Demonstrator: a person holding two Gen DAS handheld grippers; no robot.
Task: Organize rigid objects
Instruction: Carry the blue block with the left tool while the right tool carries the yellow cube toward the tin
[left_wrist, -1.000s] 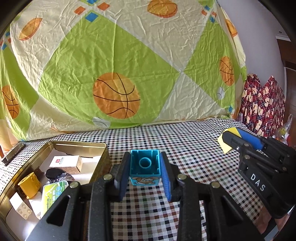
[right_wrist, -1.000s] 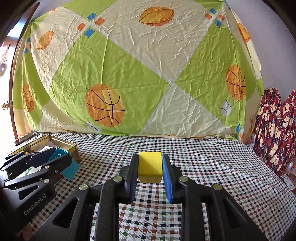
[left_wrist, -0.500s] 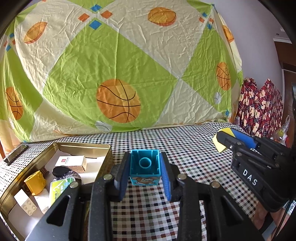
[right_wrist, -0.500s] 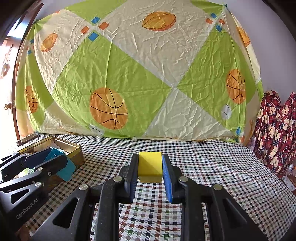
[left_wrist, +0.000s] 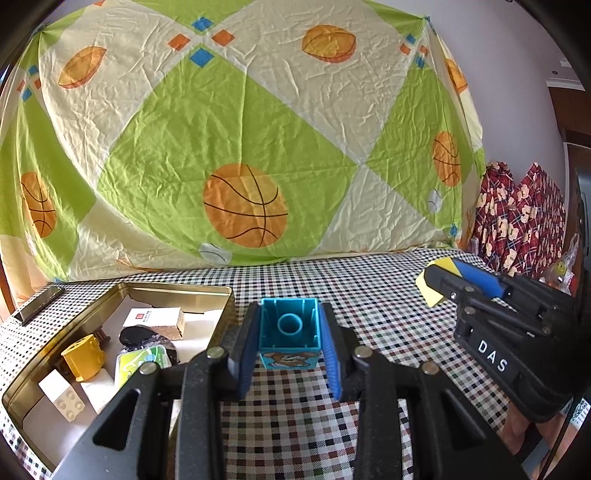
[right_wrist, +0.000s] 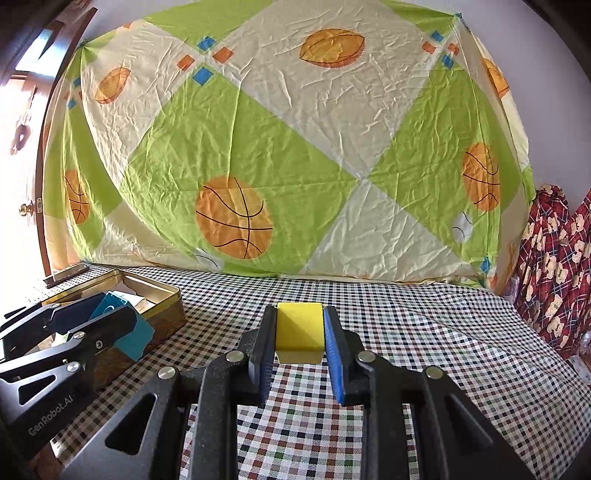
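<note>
The checked tablecloth is lying bare ahead of the right gripper, giving open passage up to the hanging sheet, which is closing off the far side. The gold tin is blocking the left with raised walls, its floor crowding with small items, and the left gripper is standing just beside its near corner

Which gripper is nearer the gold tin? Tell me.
Left. The left gripper, holding the teal block, sits right beside the gold tin; the right gripper, holding the yellow block, is farther off.
</note>
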